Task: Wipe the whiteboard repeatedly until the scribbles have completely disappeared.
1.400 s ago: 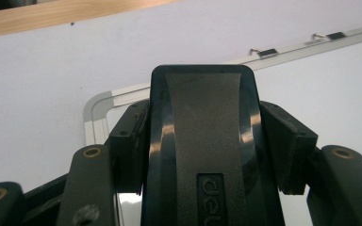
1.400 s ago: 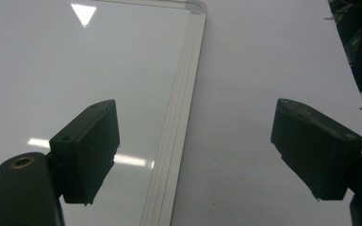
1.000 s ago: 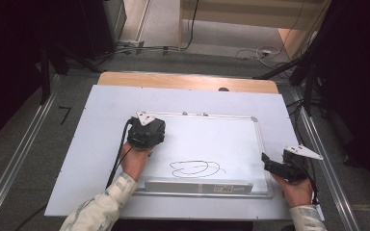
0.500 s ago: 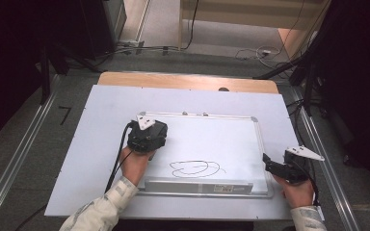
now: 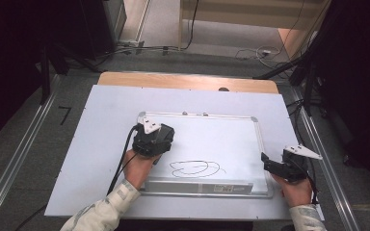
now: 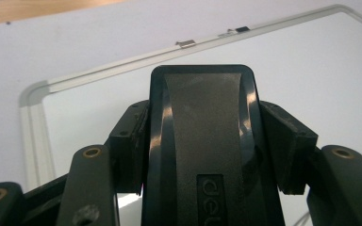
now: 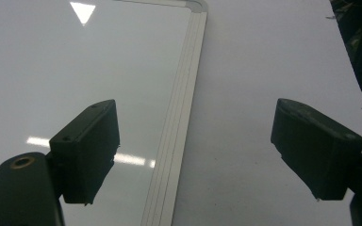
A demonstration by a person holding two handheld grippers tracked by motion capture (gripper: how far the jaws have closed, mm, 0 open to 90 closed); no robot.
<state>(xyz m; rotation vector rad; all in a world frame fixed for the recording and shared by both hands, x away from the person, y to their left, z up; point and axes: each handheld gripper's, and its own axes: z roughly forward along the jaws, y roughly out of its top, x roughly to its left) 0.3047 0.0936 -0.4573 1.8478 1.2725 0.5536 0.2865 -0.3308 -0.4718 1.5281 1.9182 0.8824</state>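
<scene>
Change: since the earlier high view the left gripper [image 5: 150, 139] has edged slightly toward the person over the whiteboard [image 5: 221, 139]; the right gripper [image 5: 270, 164] has kept its place.
Left gripper: its 2 jaws are clamped on a black eraser [image 6: 202, 141], whose flat block rises between the pads in the left gripper view.
Eraser: held in the left gripper's jaws, over the board's left part.
Scribble [image 5: 195, 168]: a black looped line on the board, just to the right of the left gripper and nearer the person.
Right gripper: jaws stand wide apart with nothing between them; below them lies the board's right frame edge [image 7: 179, 141].
Table [image 5: 101, 120]: white sheet under the board.
</scene>
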